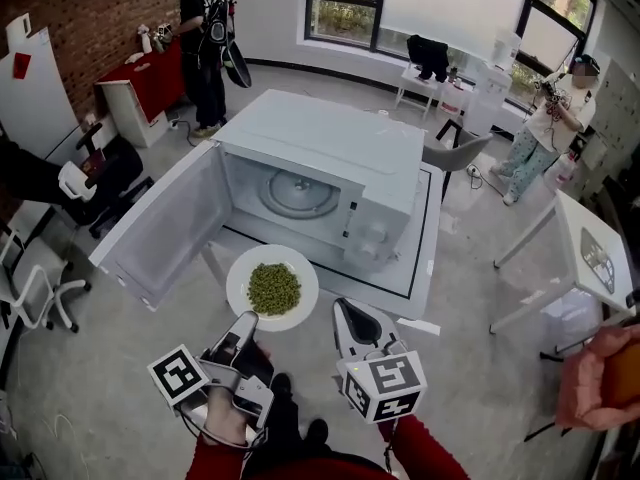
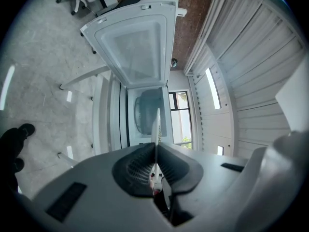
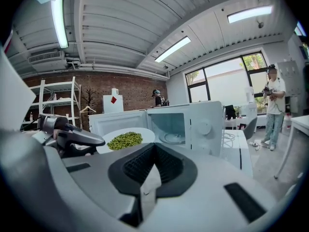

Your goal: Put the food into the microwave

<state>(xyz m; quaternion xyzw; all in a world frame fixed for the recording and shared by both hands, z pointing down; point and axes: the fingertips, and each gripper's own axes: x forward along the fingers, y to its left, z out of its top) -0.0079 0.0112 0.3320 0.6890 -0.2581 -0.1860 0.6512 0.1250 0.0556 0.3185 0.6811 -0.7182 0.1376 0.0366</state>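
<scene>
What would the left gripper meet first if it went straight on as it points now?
Probably the open white microwave: the left gripper, shut on the round white plate of green peas, aims into its cavity; depth unclear.

White microwave [image 1: 330,138], white plate [image 1: 240,286] carrying green peas [image 1: 273,288]; black-and-white square markers on the left hand-held gripper [image 1: 246,320] and right hand-held gripper [image 1: 346,310]; red sleeves [image 1: 222,460]; pale grey floor [image 1: 130,388]; red-brown brick wall [image 1: 80,8]

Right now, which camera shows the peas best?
The head view: it looks down on all the peas. The right gripper view shows them low and sidelong; the left gripper view shows only the plate edge-on.
</scene>
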